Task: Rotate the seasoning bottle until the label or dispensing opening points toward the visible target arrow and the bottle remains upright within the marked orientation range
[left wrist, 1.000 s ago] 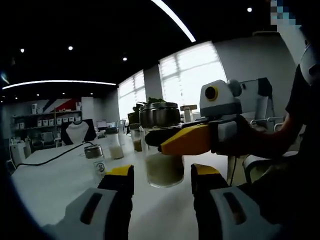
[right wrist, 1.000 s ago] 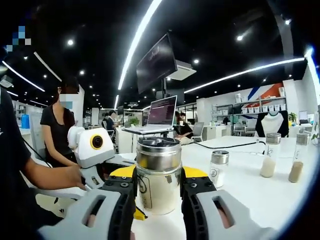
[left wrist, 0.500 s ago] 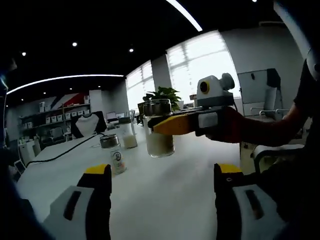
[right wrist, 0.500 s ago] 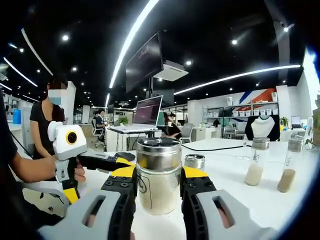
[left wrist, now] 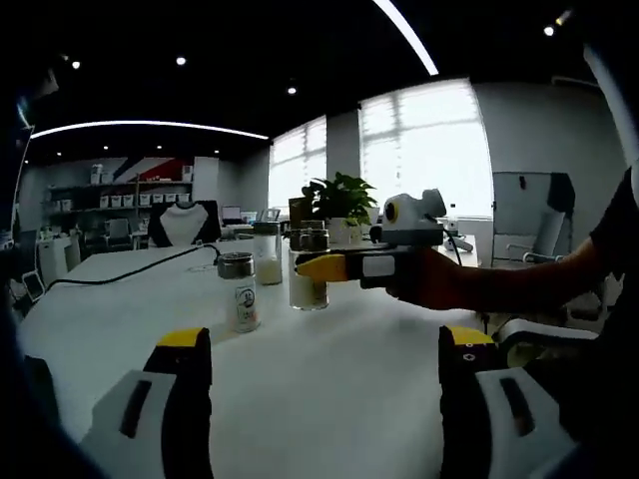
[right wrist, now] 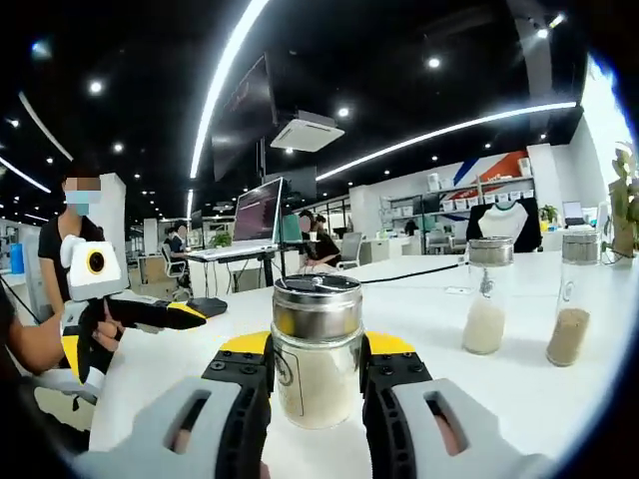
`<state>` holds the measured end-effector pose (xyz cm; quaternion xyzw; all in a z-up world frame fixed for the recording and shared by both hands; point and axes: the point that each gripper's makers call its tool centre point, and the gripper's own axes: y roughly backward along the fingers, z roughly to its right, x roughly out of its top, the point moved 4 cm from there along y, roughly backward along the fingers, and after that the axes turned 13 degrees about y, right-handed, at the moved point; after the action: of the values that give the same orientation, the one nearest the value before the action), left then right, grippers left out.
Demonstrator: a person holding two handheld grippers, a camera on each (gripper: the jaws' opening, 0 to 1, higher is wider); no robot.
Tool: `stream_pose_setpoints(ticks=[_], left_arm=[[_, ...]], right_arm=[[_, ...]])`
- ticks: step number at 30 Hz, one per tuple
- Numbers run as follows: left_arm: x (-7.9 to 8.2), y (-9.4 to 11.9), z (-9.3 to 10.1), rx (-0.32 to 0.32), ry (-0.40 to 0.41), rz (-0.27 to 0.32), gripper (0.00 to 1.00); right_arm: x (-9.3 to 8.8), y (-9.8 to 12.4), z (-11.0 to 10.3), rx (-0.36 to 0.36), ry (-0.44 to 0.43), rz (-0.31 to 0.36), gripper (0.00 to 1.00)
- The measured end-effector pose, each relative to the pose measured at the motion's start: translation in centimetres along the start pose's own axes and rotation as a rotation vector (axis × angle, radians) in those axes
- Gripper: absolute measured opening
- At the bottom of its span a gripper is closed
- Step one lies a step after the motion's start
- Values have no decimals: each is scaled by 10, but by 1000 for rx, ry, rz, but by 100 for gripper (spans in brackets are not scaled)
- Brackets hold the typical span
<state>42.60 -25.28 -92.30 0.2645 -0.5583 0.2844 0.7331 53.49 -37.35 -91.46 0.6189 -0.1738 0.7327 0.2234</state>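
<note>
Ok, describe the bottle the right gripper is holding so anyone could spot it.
On the long white table, the right gripper clamps a clear glass seasoning jar with pale powder. Unlike the slimmer bottles behind, it is squat, with a broad metal lid.

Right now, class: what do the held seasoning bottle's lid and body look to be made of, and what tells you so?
Lid: looks like brushed metal; silvery, with soft reflections. Seasoning bottle body: clear glass or hard plastic, can't tell which; the pale powder shows through. The right tool is shut on it.

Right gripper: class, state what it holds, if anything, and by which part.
The right gripper holds the jar, jaws on opposite sides of its glass body below the lid.
</note>
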Motion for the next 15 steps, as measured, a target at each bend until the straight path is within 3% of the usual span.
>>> stream_pose_setpoints(ticks=[10,15], left_arm=[[-7,0,-2,19,-22,-43,100],[1,5,-4,41,-71,-26,100]], right_arm=[[-15,-11,17,19,59,-71,31],[-22,-15,25,32,59,-101,31]])
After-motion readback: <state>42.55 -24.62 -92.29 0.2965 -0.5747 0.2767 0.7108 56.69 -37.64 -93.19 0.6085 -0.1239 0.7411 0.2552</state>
